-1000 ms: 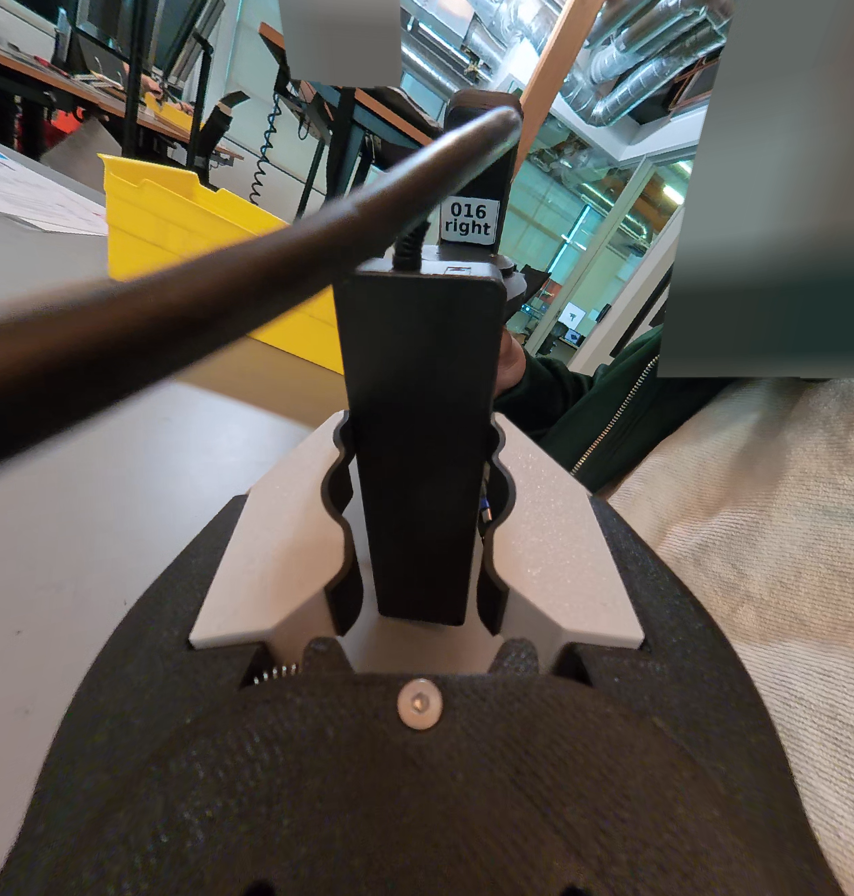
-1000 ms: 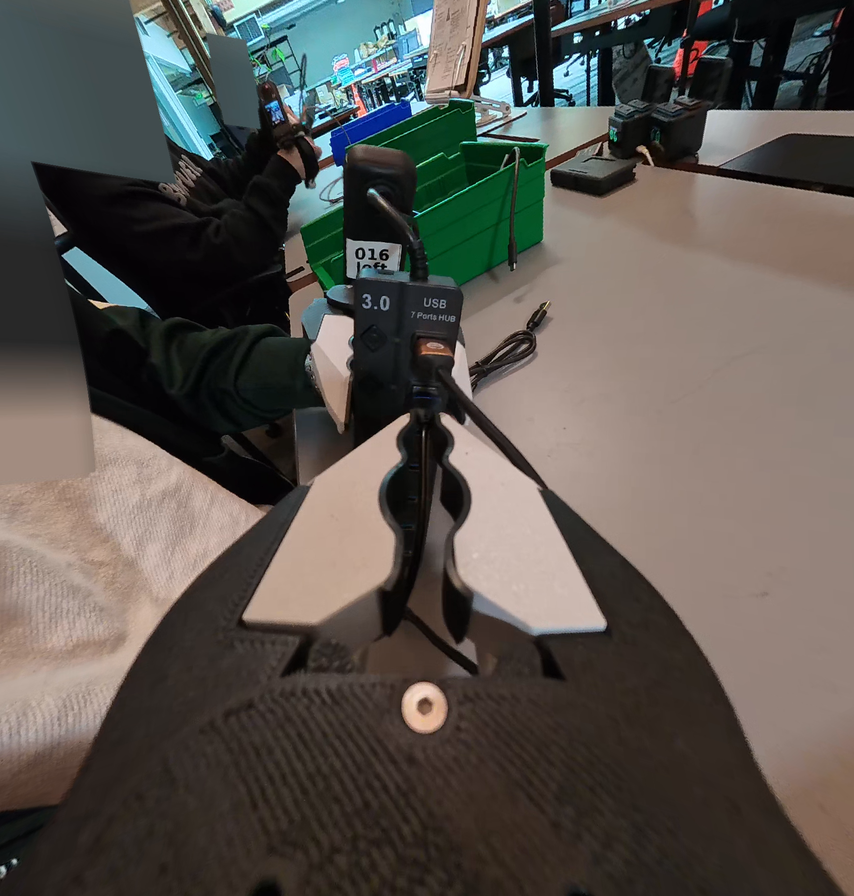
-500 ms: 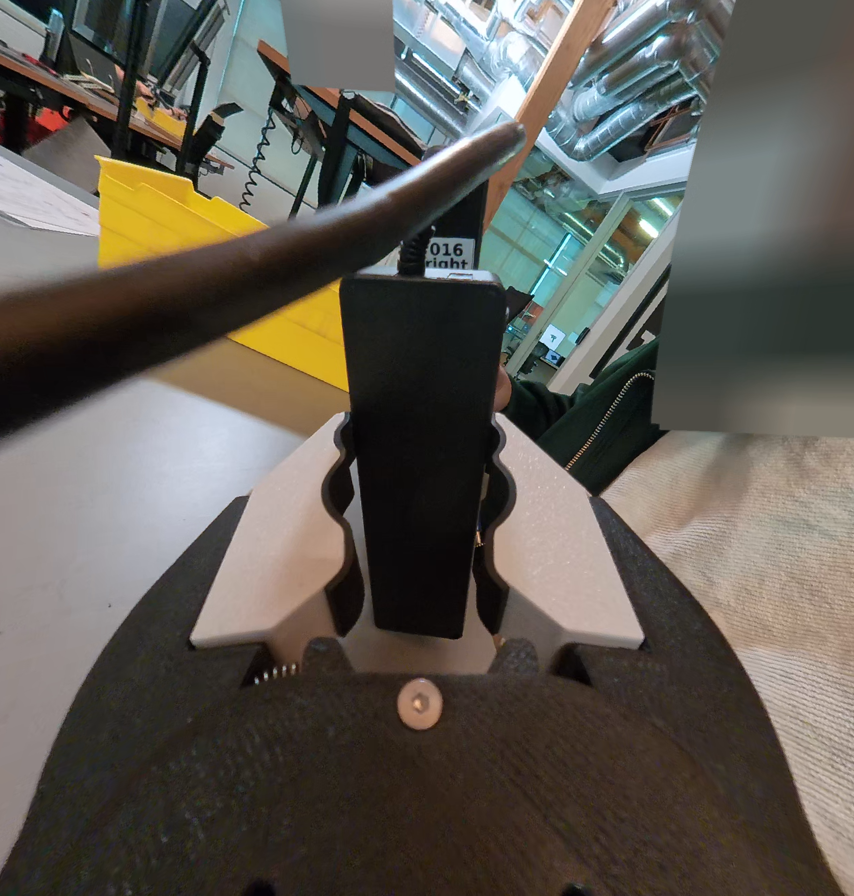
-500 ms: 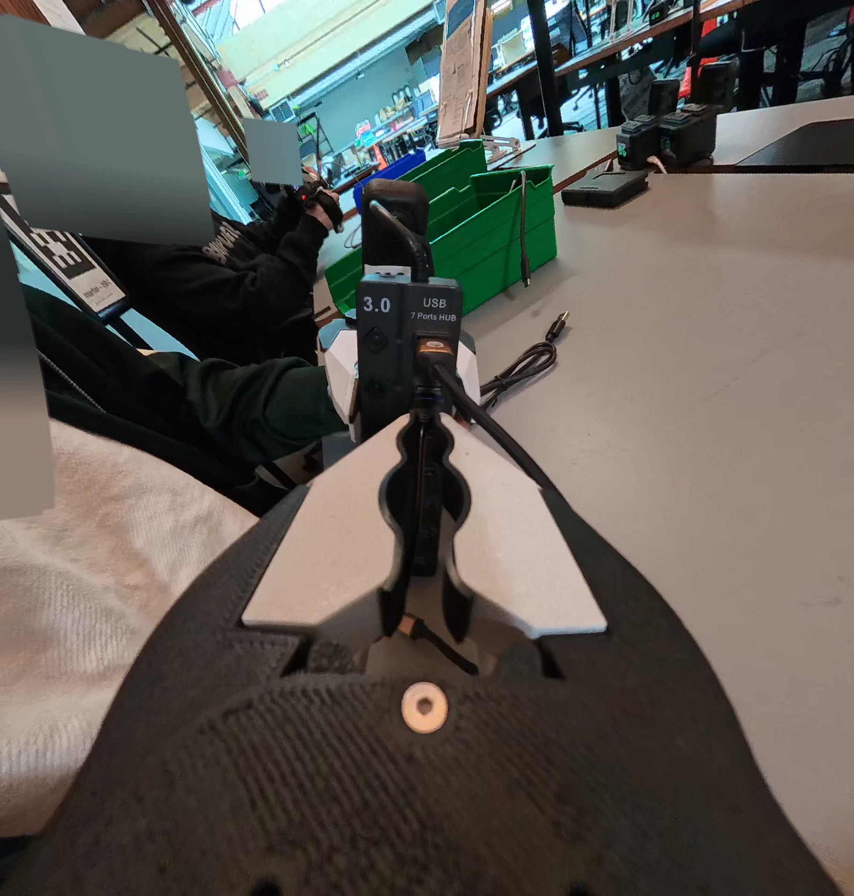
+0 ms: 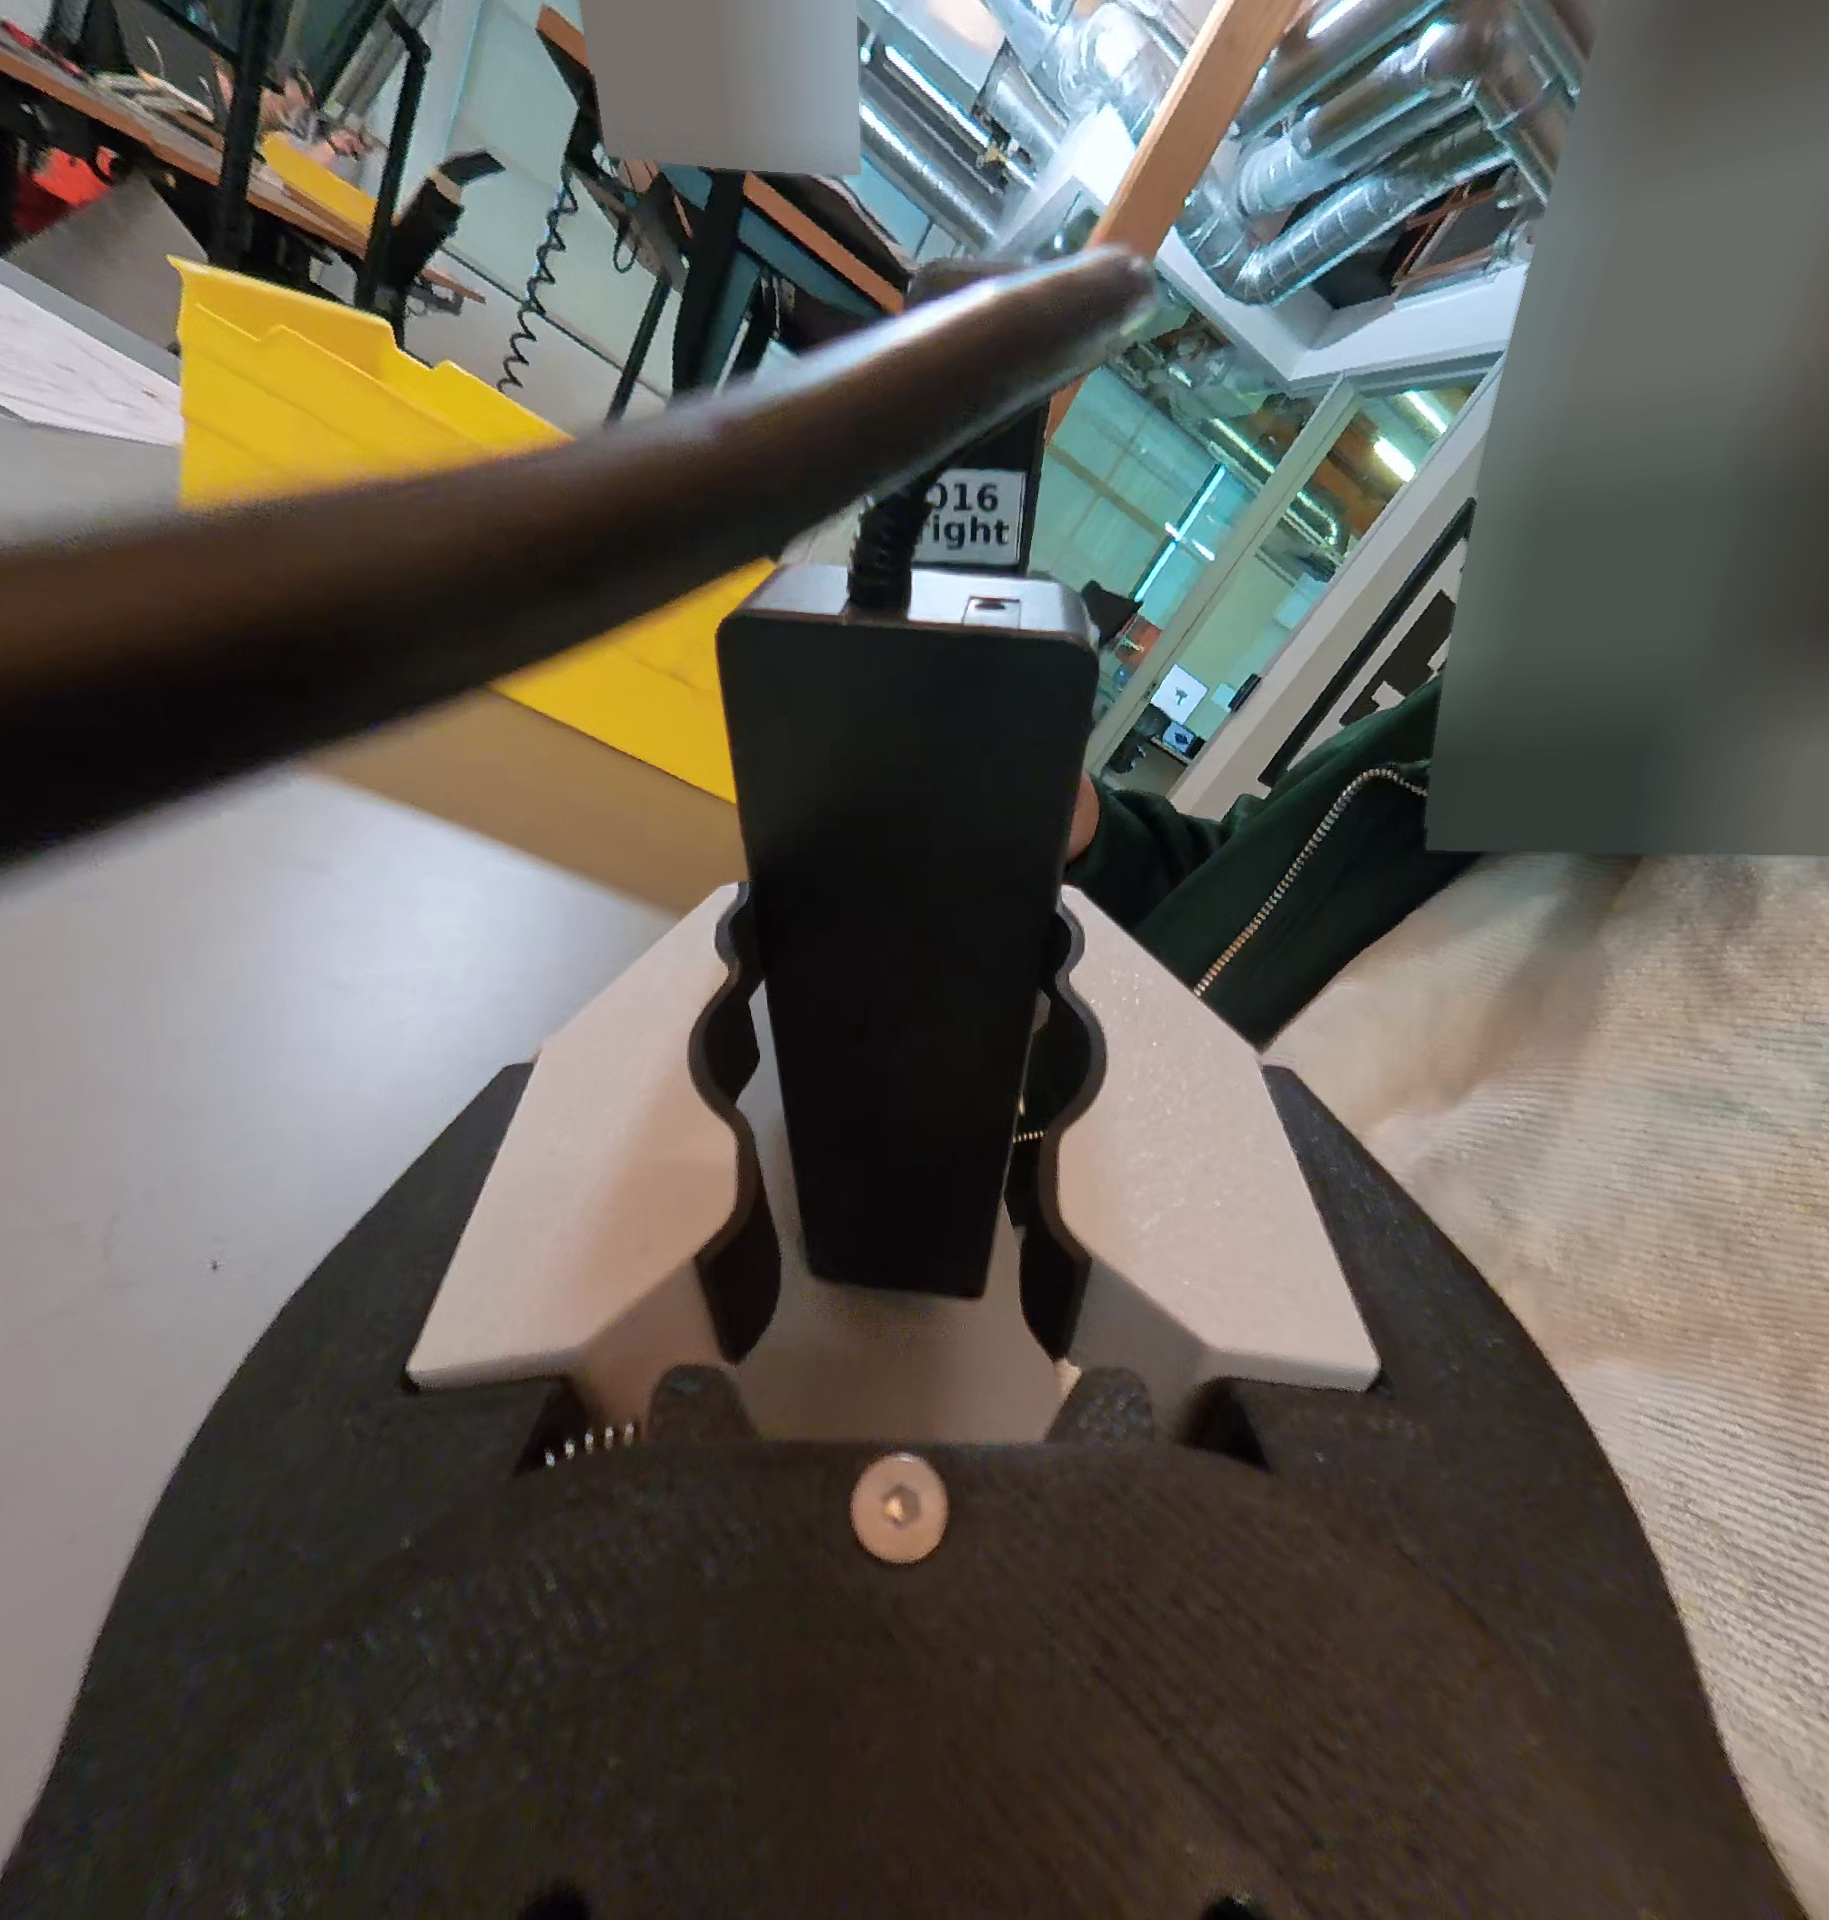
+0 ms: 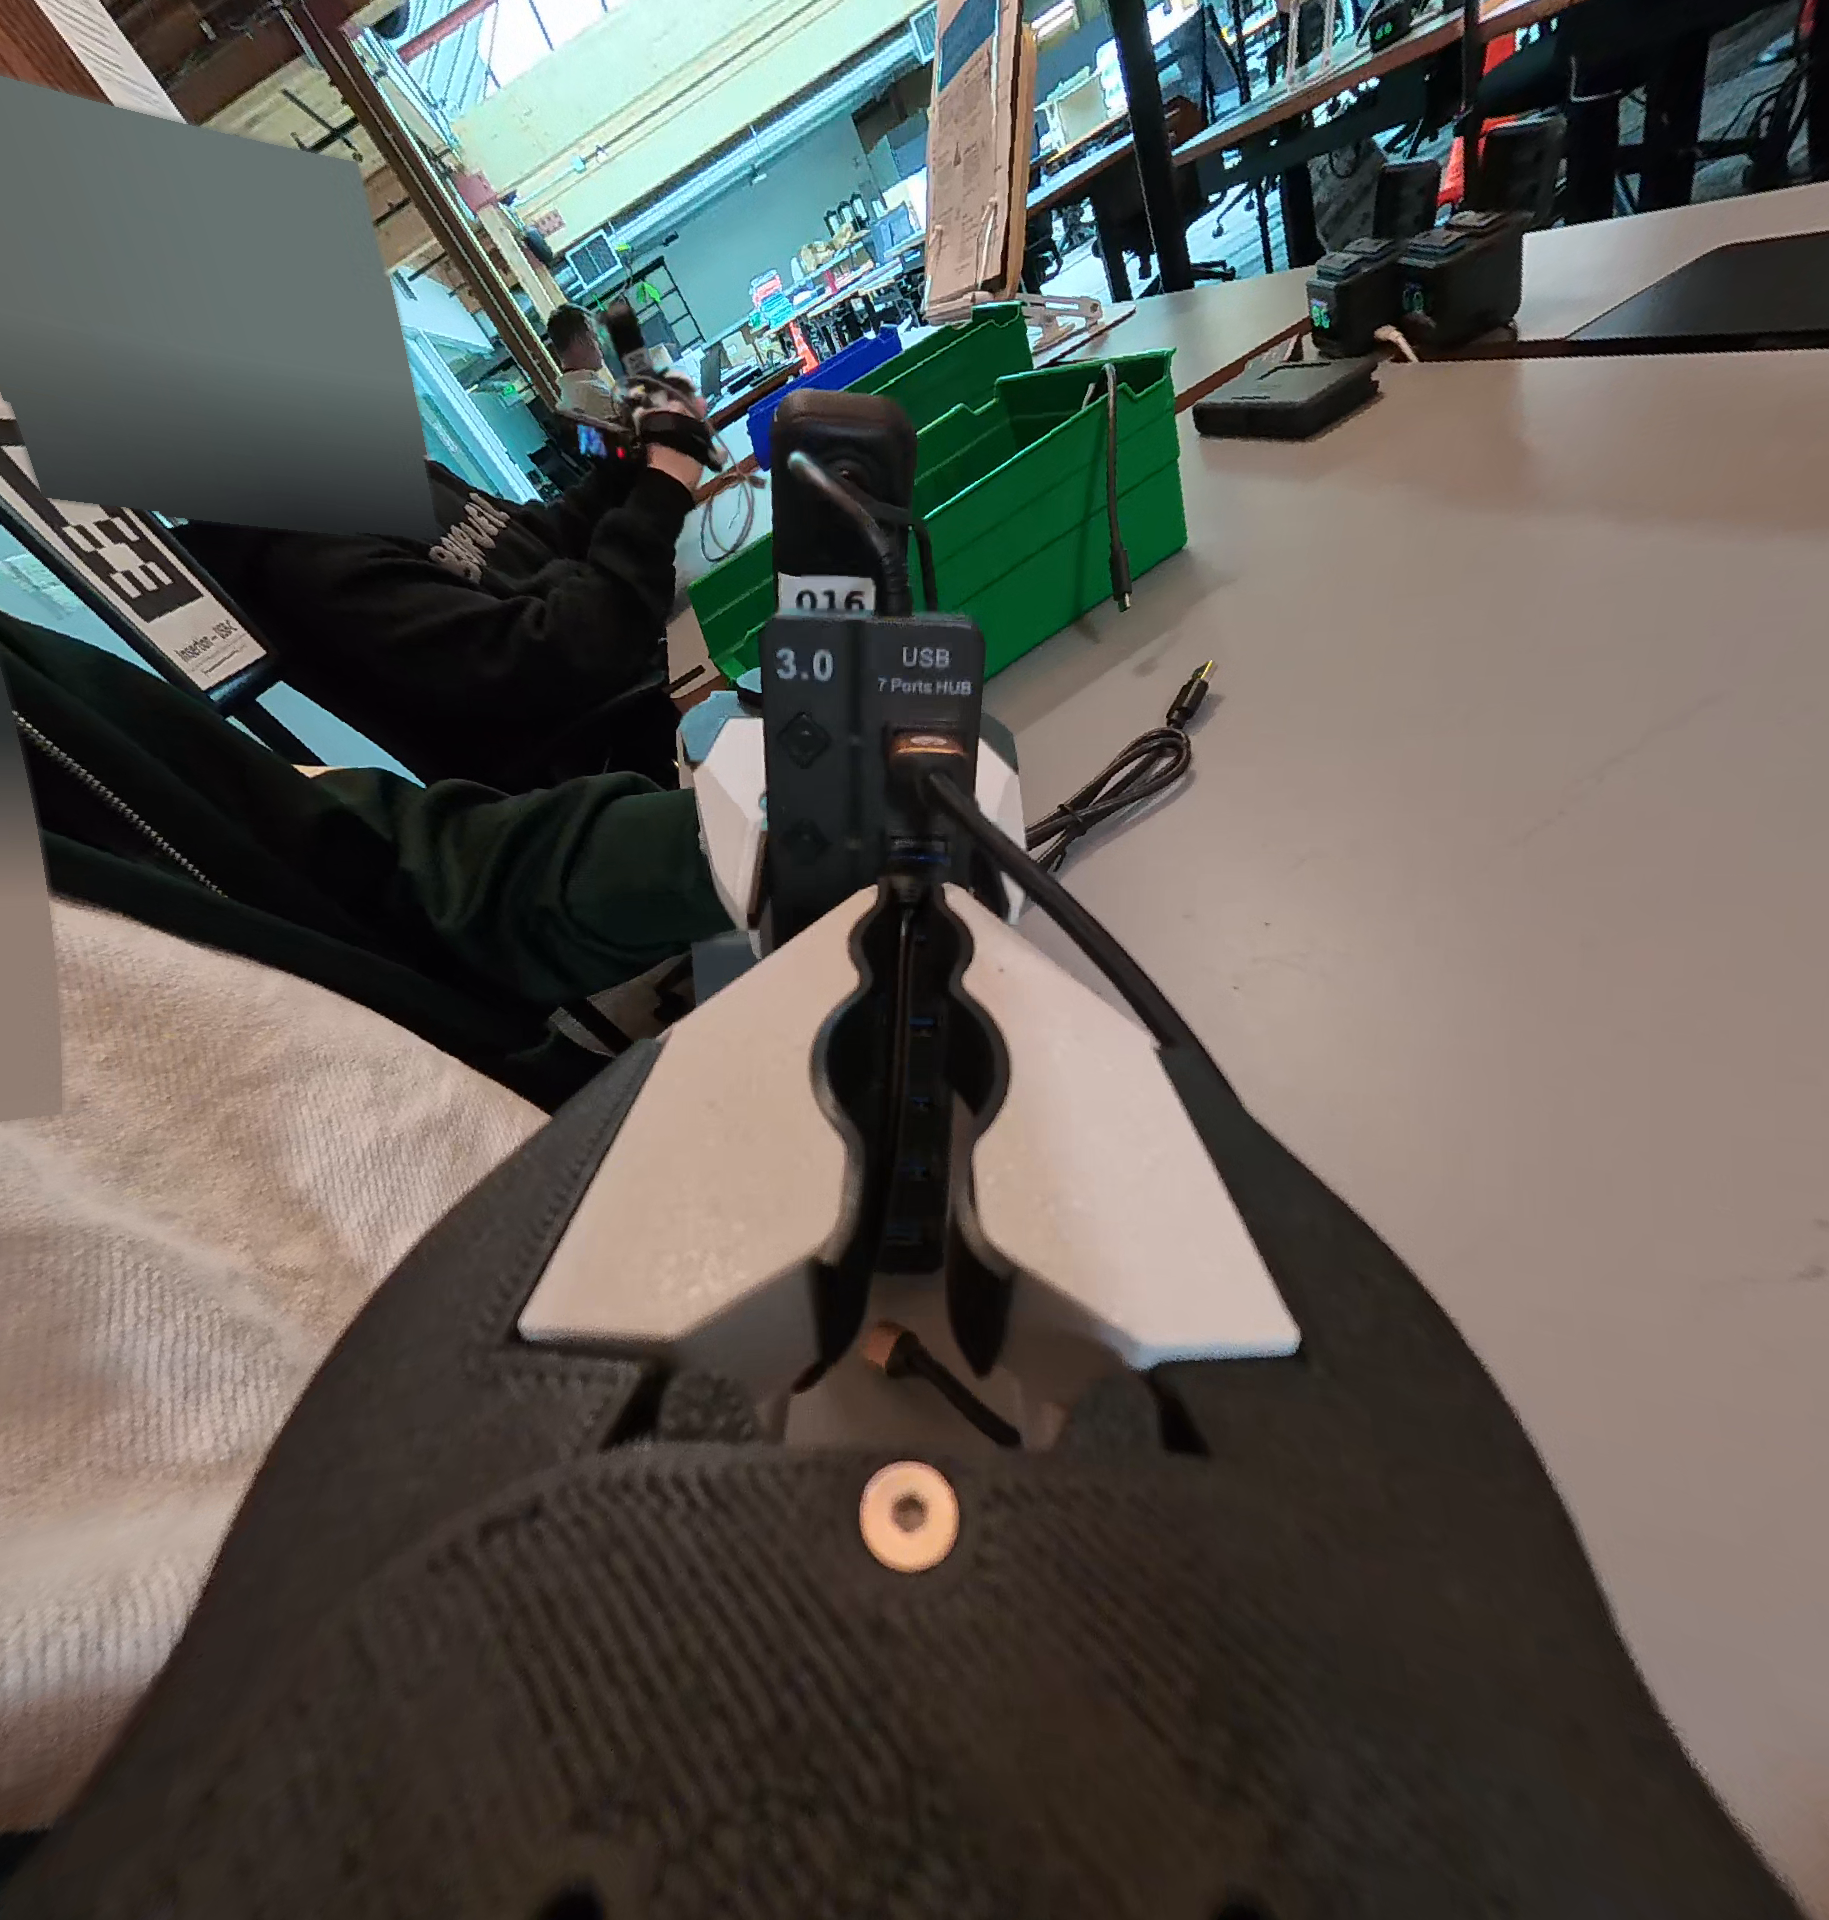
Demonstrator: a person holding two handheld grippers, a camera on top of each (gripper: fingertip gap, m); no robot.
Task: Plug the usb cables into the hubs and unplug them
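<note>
My left gripper (image 5: 897, 935) is shut on a black USB hub (image 5: 905, 779) and holds it upright above the grey table (image 5: 214, 1039). A thick, blurred black cable (image 5: 474, 582) crosses in front of the hub's top. In the right wrist view the hub (image 6: 837, 707) faces me between the left gripper's white fingers (image 6: 728, 821). A USB plug (image 6: 925, 748) sits in its top port, and its cable (image 6: 1055, 914) runs down to the right. My right gripper (image 6: 908, 899) is just below the plug, its jaws shut on a thin black cable.
A yellow bin (image 5: 318, 405) stands behind on the left. Green bins (image 6: 1035, 478), a loose black cable (image 6: 1128, 769) and black devices (image 6: 1284, 400) lie on the table (image 6: 1512, 831). A person in a black top (image 6: 494, 603) sits at the left. Beige cloth (image 6: 214, 1195) lies below.
Both views have tilted slightly upward, with hub and grippers moving together. Both grips are unchanged and the plug stays in the top port.
</note>
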